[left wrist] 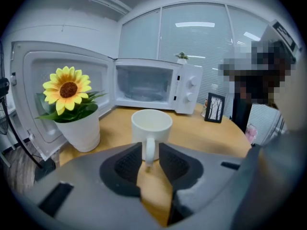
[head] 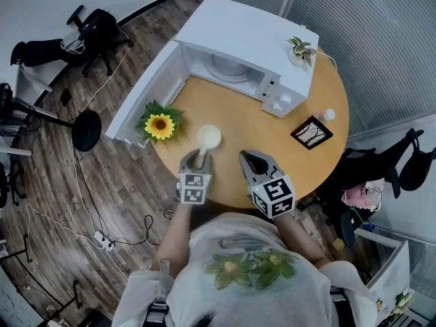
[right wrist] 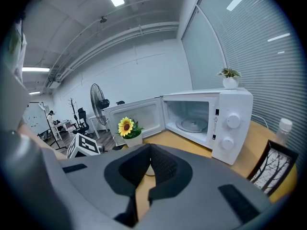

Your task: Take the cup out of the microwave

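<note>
Left gripper (left wrist: 150,148): jaws slightly apart, flanking the handle of the white ceramic cup (left wrist: 151,123) without clamping it. The cup stands upright on the round wooden counter (left wrist: 201,133), near side of the open white microwave (left wrist: 153,86). Right gripper (right wrist: 149,151): jaws together, empty.

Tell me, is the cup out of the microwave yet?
Yes: the cup stands on the table, and the open microwave holds only its turntable. The left gripper has the handle between its jaws, with small gaps. Remaining: probably just backing the gripper away.
</note>
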